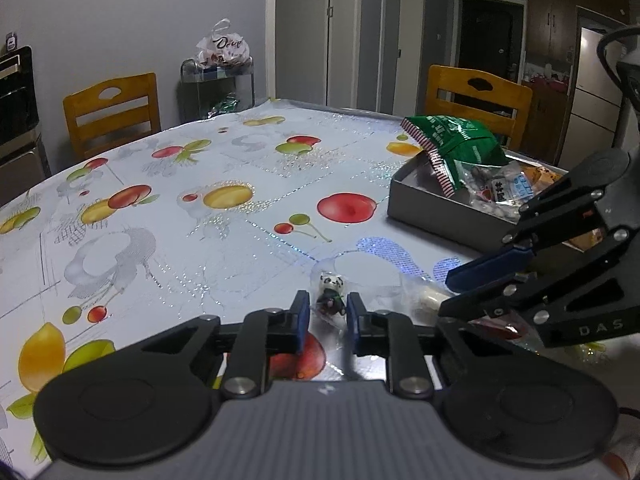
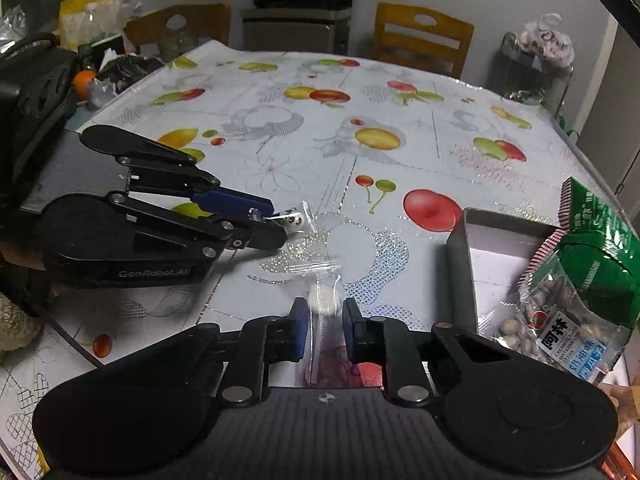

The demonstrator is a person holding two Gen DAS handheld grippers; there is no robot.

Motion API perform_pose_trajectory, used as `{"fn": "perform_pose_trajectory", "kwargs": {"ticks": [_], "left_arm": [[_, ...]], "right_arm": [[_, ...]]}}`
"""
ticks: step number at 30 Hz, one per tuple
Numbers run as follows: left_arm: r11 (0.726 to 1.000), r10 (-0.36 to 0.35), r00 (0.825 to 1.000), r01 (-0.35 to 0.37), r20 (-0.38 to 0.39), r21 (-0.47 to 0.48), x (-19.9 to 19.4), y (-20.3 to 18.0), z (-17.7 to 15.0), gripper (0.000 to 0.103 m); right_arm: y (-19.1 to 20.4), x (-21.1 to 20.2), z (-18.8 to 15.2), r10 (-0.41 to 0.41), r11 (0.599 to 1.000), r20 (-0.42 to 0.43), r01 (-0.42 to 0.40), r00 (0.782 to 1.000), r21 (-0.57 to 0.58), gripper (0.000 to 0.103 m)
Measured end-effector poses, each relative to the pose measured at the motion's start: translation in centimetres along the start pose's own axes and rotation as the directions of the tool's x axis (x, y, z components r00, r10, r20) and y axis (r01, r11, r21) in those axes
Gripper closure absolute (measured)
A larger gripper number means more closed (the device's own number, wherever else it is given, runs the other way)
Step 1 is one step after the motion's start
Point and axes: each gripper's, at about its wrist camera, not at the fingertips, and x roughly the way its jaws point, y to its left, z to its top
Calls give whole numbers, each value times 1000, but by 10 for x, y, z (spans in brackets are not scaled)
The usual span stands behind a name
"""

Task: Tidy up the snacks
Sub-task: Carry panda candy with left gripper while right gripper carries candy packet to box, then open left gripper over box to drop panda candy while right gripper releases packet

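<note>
A small panda candy in a clear wrapper lies on the fruit-print tablecloth between the fingers of my left gripper, which is closed on it; it also shows in the right wrist view at the left gripper's tip. A second clear packet with a white sweet sits between the fingers of my right gripper, which grips its wrapper. The right gripper shows in the left wrist view. A grey tin holds a green snack bag and a seed packet.
Wooden chairs stand at the far table edges. A metal cart with a white bag is behind the table. Clutter and an orange sit at the table's left in the right wrist view.
</note>
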Motion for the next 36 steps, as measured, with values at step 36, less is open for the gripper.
{"fn": "perform_pose_trajectory", "kwargs": {"ticks": [36], "left_arm": [[965,-228,969,212,94,154,-7,-124,50,86]], "right_arm": [[-91,-137,-91,-169,963,275,99,947,250,84]]}}
